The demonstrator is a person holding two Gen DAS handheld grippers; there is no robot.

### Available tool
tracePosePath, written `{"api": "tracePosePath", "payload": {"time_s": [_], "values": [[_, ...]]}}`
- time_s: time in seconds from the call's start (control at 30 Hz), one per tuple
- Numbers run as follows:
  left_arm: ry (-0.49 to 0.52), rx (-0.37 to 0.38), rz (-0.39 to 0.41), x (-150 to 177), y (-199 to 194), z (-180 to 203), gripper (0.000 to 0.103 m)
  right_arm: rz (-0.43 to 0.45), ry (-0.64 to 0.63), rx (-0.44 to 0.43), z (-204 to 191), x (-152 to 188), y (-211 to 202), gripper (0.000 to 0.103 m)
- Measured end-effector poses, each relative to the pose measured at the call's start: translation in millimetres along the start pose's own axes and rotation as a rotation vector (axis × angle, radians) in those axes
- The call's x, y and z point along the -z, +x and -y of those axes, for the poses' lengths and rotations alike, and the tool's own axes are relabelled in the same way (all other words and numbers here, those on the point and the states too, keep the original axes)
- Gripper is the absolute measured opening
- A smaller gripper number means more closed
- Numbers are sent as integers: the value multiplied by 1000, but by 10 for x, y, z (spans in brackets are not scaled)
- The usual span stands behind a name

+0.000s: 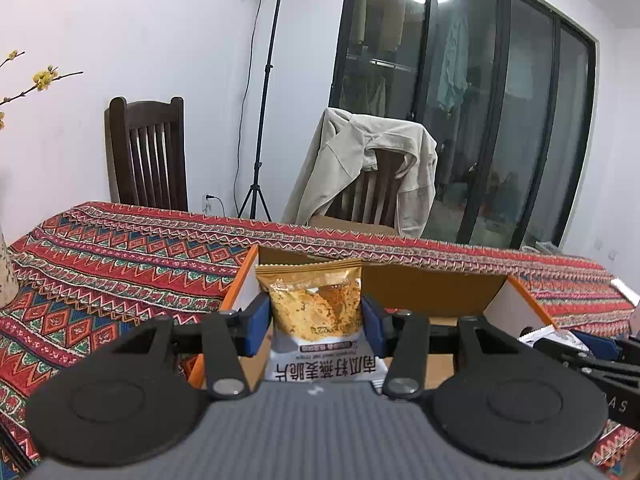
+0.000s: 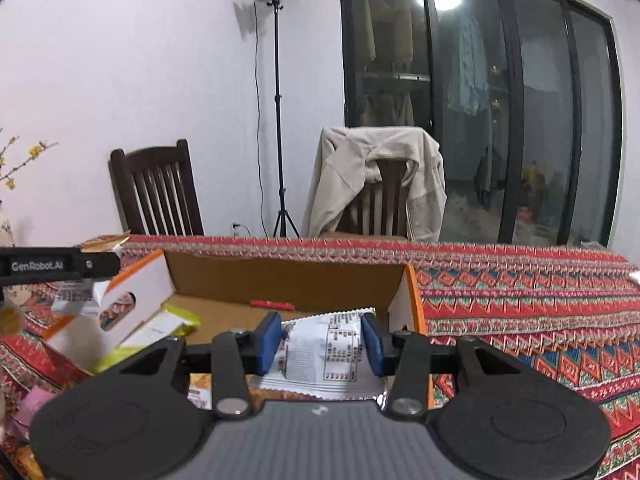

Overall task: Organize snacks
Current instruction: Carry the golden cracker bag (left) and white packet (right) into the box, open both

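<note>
Both grippers are hovering over the open cardboard box [image 2: 288, 280]: left gripper [image 1: 316, 320] grasping an orange snack packet [image 1: 316, 300], right gripper [image 2: 322, 344] clamping a white packet [image 2: 324, 352]. Next, probably, lowering and releasing inside.

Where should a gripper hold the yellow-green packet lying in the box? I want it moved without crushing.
Judging from the right wrist view, the yellow-green packet lies flat against the cardboard box left wall. Come from above and close across its narrow width near the free end, since the wall blocks that side.
</note>
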State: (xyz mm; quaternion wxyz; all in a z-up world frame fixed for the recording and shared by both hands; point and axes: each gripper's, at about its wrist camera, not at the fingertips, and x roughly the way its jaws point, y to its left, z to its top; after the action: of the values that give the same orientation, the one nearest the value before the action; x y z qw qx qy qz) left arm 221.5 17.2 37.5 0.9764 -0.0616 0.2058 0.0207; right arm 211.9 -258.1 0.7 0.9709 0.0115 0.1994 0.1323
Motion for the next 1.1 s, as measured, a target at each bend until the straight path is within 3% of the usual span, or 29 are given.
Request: {"api": "tracePosePath", "payload": {"time_s": [0.4,0.43,0.47,0.5,0.57,0.67,1.1], "values": [[24,3,-53,125,139,48,54,-12,-1,4,8,46,111,44],[14,10,-52,125,134,38,64,-13,2,1,26,48,107,47],[3,13,-48,120,122,28,80,-14,7,-1,32,51,106,59],[-4,7,-37,118,104,23,87,-14,10,-2,44,51,106,76],[-11,-1,-4,103,58,9,103,-8,14,-4,50,58,99,92],[-25,18,22,91,-3,12,103,1,11,-4,40,65,76,103],[-3,35,77,11,-242,120,103,32,8,19,50,34,-91,103]]}}
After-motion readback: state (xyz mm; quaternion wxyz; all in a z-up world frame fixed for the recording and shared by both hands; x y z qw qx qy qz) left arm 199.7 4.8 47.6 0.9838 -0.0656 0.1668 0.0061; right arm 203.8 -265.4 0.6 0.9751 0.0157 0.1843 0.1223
